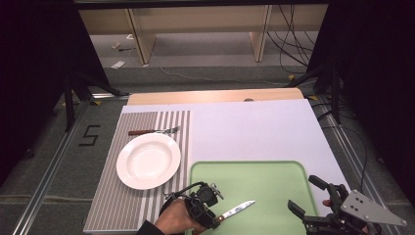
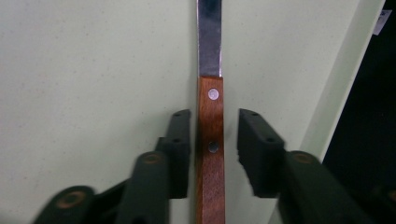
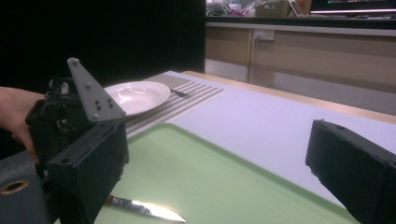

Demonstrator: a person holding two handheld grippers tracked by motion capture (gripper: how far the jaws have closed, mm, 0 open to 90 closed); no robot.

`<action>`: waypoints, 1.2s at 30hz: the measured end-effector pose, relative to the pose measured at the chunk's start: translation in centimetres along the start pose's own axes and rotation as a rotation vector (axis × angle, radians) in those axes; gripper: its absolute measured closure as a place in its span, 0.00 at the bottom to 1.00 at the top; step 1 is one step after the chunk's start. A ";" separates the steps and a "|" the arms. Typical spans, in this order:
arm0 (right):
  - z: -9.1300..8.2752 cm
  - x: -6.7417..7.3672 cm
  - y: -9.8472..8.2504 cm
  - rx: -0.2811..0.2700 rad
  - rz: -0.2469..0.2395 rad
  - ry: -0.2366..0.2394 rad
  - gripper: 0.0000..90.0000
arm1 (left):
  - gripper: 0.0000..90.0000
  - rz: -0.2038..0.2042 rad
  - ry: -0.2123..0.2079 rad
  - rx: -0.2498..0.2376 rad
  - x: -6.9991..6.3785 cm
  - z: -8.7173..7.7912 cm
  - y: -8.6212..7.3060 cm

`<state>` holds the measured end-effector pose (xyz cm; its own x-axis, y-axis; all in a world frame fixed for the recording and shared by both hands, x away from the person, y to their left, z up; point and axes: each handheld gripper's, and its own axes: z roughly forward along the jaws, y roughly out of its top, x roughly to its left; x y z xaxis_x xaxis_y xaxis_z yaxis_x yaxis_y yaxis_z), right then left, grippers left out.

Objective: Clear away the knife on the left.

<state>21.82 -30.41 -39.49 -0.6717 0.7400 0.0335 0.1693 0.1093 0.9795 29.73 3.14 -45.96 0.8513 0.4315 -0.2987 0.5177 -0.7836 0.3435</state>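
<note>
A knife (image 1: pixel 237 209) with a brown wooden handle and steel blade lies on the green tray (image 1: pixel 254 176) near its front left. My left gripper (image 1: pixel 215 219) is held in a hand at the handle end. In the left gripper view the knife handle (image 2: pixel 210 182) stands between the black jaws of the left gripper (image 2: pixel 214 126); the left jaw is nearly touching it and a gap shows on the right, so it is open. My right gripper (image 1: pixel 303 193) hovers over the tray's front right corner, its jaws spread wide with nothing between them. The right gripper view shows the knife blade (image 3: pixel 149 210) and the left gripper (image 3: pixel 65 121).
A white plate (image 1: pixel 148 160) rests on a striped placemat (image 1: pixel 112 196) left of the tray, with a fork (image 1: pixel 154 131) lying just behind it. A pale sheet (image 1: pixel 254 127) covers the table behind the tray. The table's front edge is close below both grippers.
</note>
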 end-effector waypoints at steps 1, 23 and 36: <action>0.0 0.0 0.0 0.003 -0.001 0.002 0.08 | 0.59 0.015 0.007 -0.022 -0.1 -0.1 0.1; 0.0 0.0 0.0 -0.002 0.002 0.002 0.08 | 0.73 0.176 0.073 -0.128 -2.0 -0.3 1.7; 0.0 0.0 0.0 0.000 0.001 0.002 0.08 | 1.00 0.233 0.064 -0.047 -2.8 1.7 2.5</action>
<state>21.83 -30.45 -39.46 -0.6732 0.7386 0.0350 0.1702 0.1087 0.9794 28.45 -0.77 -45.81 0.9512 0.2699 -0.1497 0.3085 -0.8444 0.4381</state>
